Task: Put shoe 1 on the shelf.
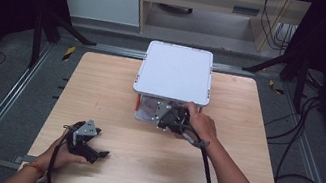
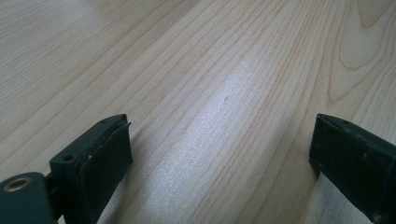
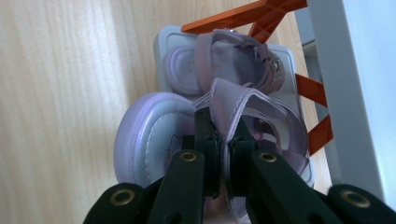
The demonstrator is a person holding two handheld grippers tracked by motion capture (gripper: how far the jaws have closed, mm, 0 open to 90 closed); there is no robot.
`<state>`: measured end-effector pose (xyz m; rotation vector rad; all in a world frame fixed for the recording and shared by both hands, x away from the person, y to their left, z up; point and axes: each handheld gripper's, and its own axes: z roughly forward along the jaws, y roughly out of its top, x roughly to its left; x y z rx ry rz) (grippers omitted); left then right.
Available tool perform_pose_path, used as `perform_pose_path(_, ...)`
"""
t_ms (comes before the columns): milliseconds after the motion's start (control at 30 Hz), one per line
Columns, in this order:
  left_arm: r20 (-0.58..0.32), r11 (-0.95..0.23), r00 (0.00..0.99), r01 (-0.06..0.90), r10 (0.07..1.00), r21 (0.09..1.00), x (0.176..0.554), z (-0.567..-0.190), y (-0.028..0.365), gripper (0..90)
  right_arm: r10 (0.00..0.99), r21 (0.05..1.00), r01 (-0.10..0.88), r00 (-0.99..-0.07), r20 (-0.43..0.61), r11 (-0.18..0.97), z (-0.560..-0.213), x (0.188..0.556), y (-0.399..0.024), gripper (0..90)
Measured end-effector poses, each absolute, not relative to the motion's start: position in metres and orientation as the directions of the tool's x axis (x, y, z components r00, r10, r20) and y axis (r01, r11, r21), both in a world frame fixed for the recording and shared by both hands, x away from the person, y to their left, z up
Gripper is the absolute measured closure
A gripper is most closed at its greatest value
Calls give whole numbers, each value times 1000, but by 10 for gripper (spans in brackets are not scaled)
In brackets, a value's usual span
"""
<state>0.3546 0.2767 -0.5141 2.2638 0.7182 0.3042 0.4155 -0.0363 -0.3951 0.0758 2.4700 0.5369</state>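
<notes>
The left gripper [image 1: 95, 152] is resting on the wooden table [image 1: 102, 81] with jaws standing wide and empty, while the right gripper [image 3: 223, 135] is clamping the strap of a lilac sandal [image 3: 154, 140] at the lower shelf [image 3: 299, 107] of the white rack [image 1: 175, 71].

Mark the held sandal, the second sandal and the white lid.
held sandal [image 3: 154, 135], right gripper view, on its lilac insole
second sandal [image 3: 184, 65], right gripper view, on its insole
white lid [image 1: 176, 71], high view, on the middle of its top
</notes>
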Motion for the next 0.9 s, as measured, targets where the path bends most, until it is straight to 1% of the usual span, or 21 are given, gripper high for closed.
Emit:
perform_pose_path(133,4,-577,816,405,578,709,355,-514,277,45,171,393,-89,-799,-577,915,-402,422,-33,867)
perform_pose_path(167,4,-578,816,405,578,709,355,-514,277,46,168,387,-102,-781,-602,916,-409,425,-30,868)
perform_pose_path(300,4,-577,816,405,578,709,355,-514,277,45,152,386,-143,-755,-638,911,-422,431,-28,868)
perform_pose_path(367,4,-577,816,405,578,709,355,-514,277,45,147,382,-144,-756,-637,913,-430,435,-27,868)
perform_pose_path(467,2,-575,816,406,578,710,355,-514,277,46,111,357,-153,-777,-620,922,-444,439,-26,867)
perform_pose_path(567,2,-575,816,406,579,710,355,-514,277,46,102,356,-162,-779,-619,920,-448,439,-26,867)
perform_pose_path(600,3,-575,816,406,579,710,355,-514,277,46,76,340,-169,-794,-603,925,-454,440,-25,866)
perform_pose_path(633,3,-575,815,406,579,710,355,-514,277,46,70,331,-168,-795,-603,929,-456,440,-25,865)
perform_pose_path(800,2,-575,816,406,579,710,355,-514,277,46,85,338,-140,-816,-572,931,-460,441,-30,848)
perform_pose_path(900,2,-575,816,405,578,711,355,-514,276,46,113,346,-108,-821,-560,932,-464,441,-37,820)
